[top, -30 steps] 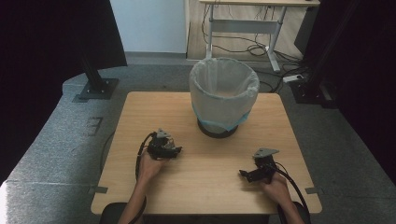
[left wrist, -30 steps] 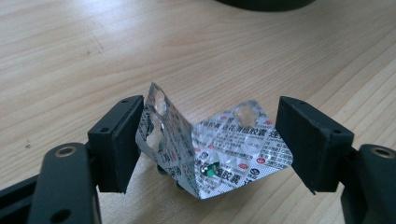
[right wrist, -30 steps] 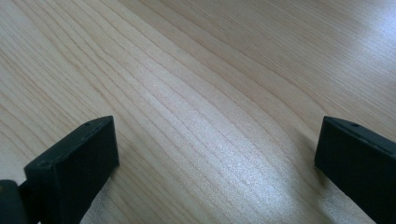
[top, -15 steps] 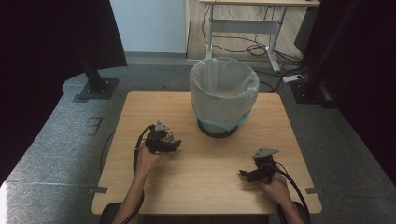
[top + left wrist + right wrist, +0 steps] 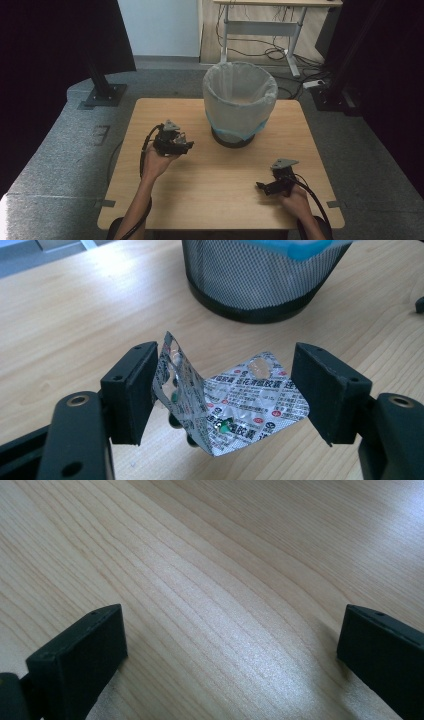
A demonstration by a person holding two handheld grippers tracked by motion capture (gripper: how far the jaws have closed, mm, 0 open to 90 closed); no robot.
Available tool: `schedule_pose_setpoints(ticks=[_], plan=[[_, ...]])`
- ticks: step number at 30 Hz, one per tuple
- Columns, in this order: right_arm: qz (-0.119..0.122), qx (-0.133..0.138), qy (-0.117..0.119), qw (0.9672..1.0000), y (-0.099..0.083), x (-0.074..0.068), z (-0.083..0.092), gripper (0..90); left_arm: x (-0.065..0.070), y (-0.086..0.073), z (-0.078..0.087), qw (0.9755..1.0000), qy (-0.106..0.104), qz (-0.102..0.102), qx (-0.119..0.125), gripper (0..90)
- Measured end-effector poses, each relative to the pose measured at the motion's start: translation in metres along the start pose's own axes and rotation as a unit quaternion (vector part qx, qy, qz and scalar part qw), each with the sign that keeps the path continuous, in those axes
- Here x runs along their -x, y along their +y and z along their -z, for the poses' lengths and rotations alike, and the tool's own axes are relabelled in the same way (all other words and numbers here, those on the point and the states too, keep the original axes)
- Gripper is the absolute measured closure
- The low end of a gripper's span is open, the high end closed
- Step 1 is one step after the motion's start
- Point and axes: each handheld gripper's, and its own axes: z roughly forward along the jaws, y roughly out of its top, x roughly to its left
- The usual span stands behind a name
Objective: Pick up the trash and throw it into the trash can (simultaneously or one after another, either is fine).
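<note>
The left hand-held gripper (image 5: 225,390), jaws just closing, pinches a bent silver foil blister pack (image 5: 235,400) before the black mesh wastebasket (image 5: 260,280); the right hand-held gripper (image 5: 230,645) gapes wide over the bare wooden surface (image 5: 210,580).

Silver blister pack (image 5: 240,405), foil printed with small characters, mostly emptied with a green pill showing, folded into a V, one flap upright, held above the worktop (image 5: 75,315) near a mesh bin (image 5: 260,280).

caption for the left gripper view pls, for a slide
Left claw pinching a folded foil blister pack between its jaws above the wooden table, with the black mesh bin just ahead.
</note>
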Motion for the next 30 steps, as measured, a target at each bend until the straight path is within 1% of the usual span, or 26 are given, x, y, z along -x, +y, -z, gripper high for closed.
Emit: schedule_pose_setpoints(ticks=[3, 13, 18, 30], plan=[[0.0, 0.0, 0.0, 1.0, 0.0, 0.0, 0.0, 0.0, 0.0, 0.007, 0.004, 1.0, -0.002, 0.001, 0.005, 28.5], [-0.001, -0.002, 0.001, 1.0, 0.0, 0.0, 0.001, 0.0, 0.003, 0.034, 0.019, 0.9998, 0.003, -0.014, 0.011, 28.4], [-0.001, -0.001, 0.001, 1.0, 0.0, 0.0, 0.0, 0.0, 0.003, 0.047, 0.027, 0.9998, 0.0, -0.015, 0.016, 28.4], [0.0, -0.002, 0.0, 1.0, 0.0, 0.0, 0.0, 0.0, 0.006, 0.077, 0.043, 0.9995, -0.005, -0.024, 0.022, 28.2]])
